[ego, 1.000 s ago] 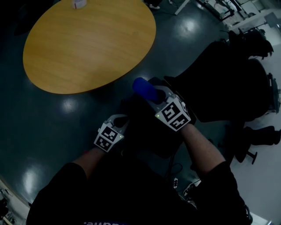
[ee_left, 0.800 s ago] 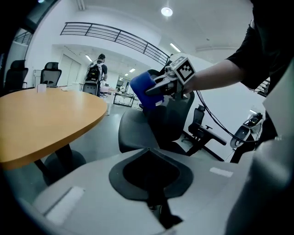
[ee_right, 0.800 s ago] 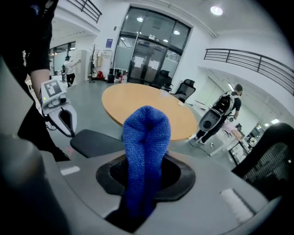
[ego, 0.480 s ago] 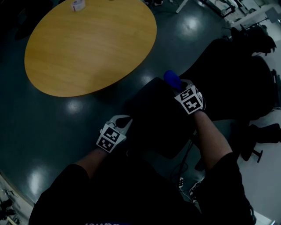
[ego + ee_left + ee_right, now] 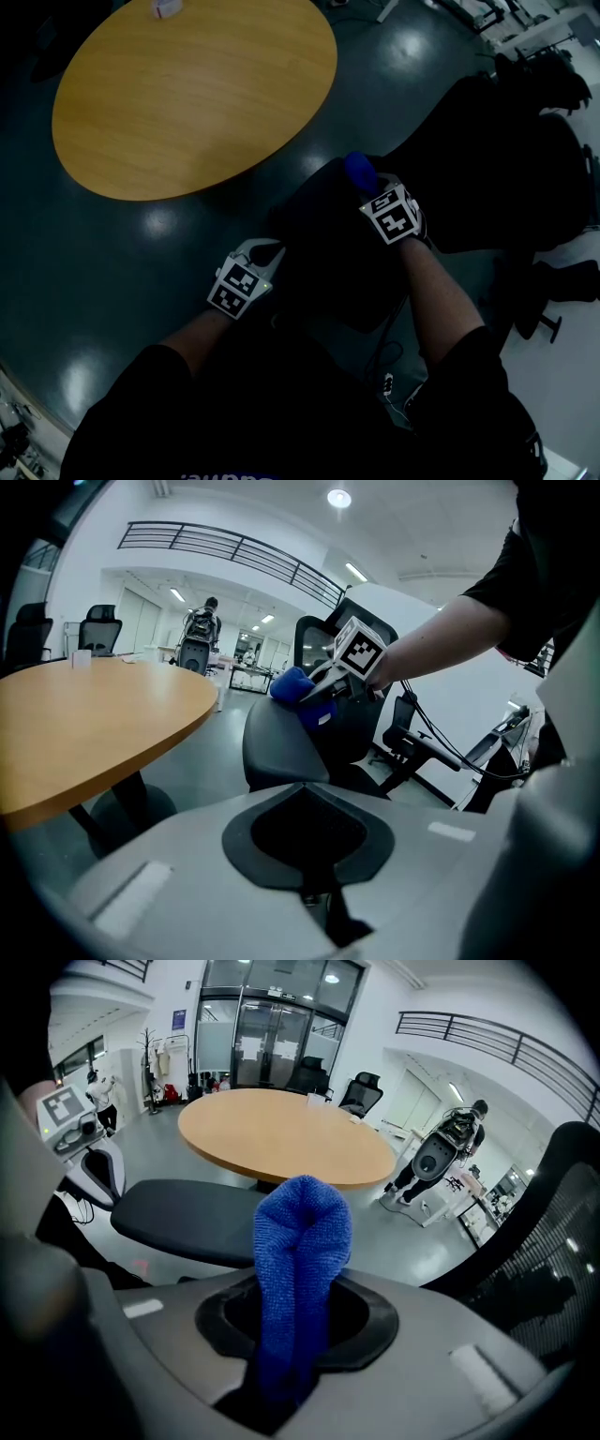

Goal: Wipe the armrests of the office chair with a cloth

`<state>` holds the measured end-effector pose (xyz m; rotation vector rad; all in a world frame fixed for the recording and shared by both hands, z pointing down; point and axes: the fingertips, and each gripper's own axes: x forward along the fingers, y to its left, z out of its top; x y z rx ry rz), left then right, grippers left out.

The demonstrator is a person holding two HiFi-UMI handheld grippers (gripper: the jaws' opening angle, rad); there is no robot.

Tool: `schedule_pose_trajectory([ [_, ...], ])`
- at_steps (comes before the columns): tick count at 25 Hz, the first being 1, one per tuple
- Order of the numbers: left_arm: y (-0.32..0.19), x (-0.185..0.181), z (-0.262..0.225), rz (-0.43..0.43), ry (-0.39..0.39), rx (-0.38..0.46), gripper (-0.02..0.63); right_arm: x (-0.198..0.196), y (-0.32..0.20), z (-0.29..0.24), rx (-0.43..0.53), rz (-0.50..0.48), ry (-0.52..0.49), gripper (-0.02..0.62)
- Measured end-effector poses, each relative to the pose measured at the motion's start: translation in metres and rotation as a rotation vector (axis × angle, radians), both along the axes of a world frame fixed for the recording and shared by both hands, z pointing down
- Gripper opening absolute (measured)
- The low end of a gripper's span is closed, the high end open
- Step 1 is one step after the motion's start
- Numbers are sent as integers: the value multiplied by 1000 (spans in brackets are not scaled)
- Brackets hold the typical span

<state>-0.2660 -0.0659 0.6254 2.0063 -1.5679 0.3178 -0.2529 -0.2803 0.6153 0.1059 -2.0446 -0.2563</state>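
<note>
The black office chair shows as a dark seat pad below me, with its tall back to the right. My right gripper is shut on a blue cloth and holds it at the seat's far right edge. In the right gripper view the cloth stands folded between the jaws, above the seat pad. My left gripper is shut on nothing, its tip at the seat's left edge. The left gripper view shows the seat and the cloth. I cannot pick out an armrest.
A round wooden table stands to the front left on a dark glossy floor. More black chairs crowd the right side. Cables trail under the seat. A person with a backpack stands beyond the table.
My right gripper carried the blue cloth from over the seat's middle to its far right edge, then drew back slightly left. The left gripper stayed put.
</note>
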Motion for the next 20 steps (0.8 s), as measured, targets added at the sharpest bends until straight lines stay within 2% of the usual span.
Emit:
schedule_pose_trajectory([
  [11, 2, 1, 5, 14, 0, -1, 20, -2, 54, 0, -33, -44, -34, 110],
  [16, 4, 0, 9, 36, -3, -1, 20, -4, 91, 1, -70, -44, -49, 110],
  [20, 5, 4, 7, 58, -10, -2, 20, 1, 127, -1, -96, -83, -54, 110],
])
